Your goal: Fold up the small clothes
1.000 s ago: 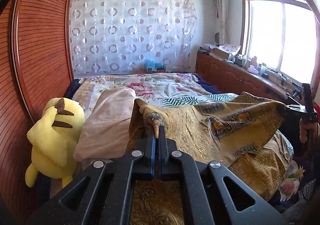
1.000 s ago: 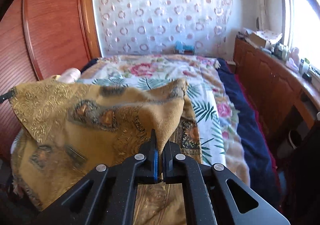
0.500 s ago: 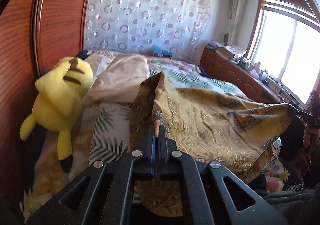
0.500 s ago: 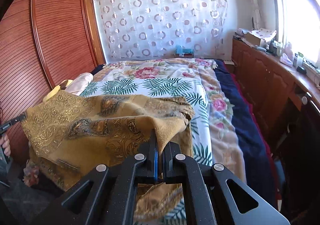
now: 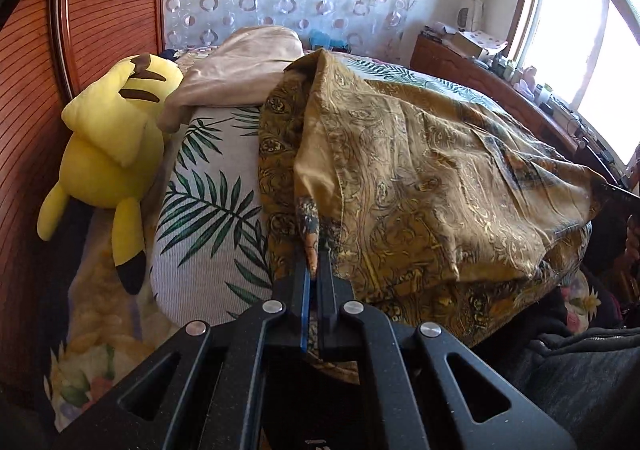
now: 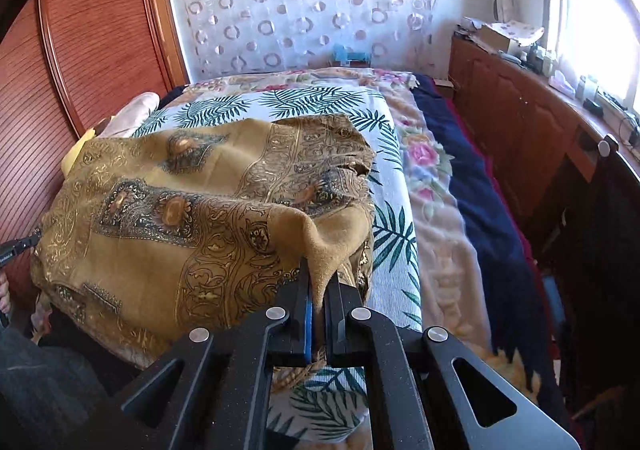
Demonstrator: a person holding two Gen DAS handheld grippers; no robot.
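Mustard-gold paisley-printed cloth (image 5: 420,170) pinched at two corners over a bed.
The black left gripper (image 5: 314,250) and black right gripper (image 6: 320,270) are each closed tight on one corner of the cloth. It drapes across the palm-leaf-printed white bedspread (image 6: 320,100), long axis running between the grippers, beside a yellow plush toy (image 5: 112,138). No legible writing.

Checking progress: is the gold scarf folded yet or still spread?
Partly folded: the gold scarf is doubled over on the bed, top layer draped loosely.
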